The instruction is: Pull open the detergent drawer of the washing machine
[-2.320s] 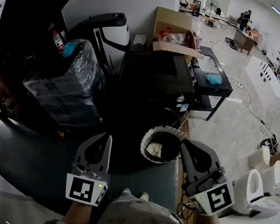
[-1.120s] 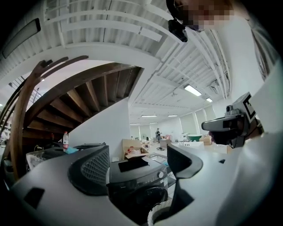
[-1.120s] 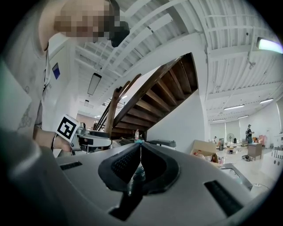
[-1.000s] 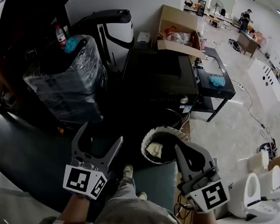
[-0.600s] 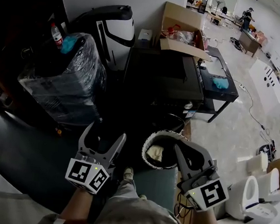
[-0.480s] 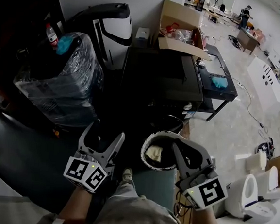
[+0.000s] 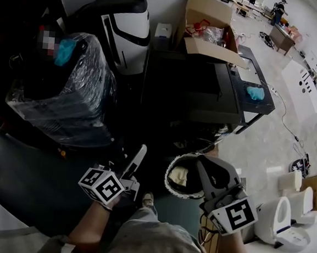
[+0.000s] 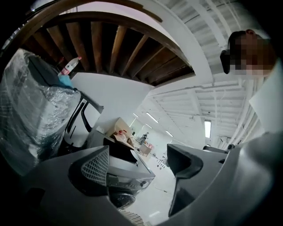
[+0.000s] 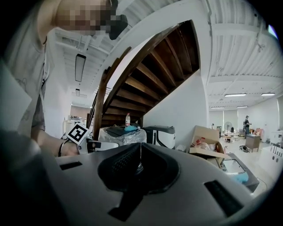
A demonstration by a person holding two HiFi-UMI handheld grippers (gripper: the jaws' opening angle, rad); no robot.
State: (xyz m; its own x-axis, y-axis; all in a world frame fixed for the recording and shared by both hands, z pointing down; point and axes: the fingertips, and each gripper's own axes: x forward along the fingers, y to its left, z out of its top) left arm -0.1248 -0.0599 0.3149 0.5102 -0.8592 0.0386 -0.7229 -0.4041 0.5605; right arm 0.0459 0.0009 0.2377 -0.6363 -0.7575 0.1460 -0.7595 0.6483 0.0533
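The washing machine (image 7: 184,87) is a dark, front-loading unit straight ahead of me, its top seen from above in the head view. The left gripper view shows its front panel and round door (image 8: 128,172) between the jaws, some way off; I cannot make out the detergent drawer. My left gripper (image 7: 135,158) is open and rolled onto its side, short of the machine's front, with nothing between its fingers (image 8: 95,165). My right gripper (image 7: 202,163) is shut and empty, held above a wicker basket; its jaws meet in the right gripper view (image 9: 139,159).
The wicker basket (image 7: 172,168) stands on the floor in front of the machine. A plastic-wrapped appliance (image 7: 67,98) sits to the left, a black-and-white unit (image 7: 123,26) behind it. An open cardboard box (image 7: 208,28) and a black table (image 7: 259,107) lie to the right.
The left gripper has opened, then rolled onto its side. Both grippers and my view have moved a little toward the washing machine. The right gripper stays shut.
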